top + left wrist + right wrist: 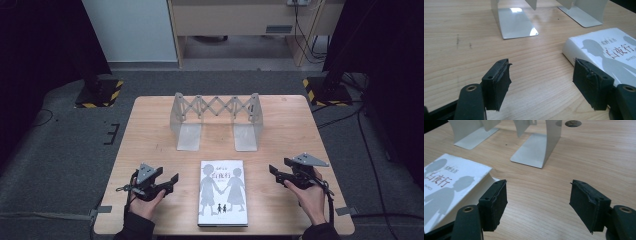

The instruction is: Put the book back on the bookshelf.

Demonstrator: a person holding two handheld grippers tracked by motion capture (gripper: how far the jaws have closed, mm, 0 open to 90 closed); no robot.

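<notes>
- the book (223, 193) lies flat on the table (150, 130), front side up, near the person's edge
- the rack (216, 120) stands behind the book, well apart from it, with nothing in it
- the left gripper (173, 178) is just beside the book's left side, its jaws apart with nothing between them
- the right gripper (272, 169) is just beside the book's right side, jaws apart too, holding nothing
- it looks like the start: the book is not yet picked up, and lifting it and standing it in the rack seems still to come
</notes>
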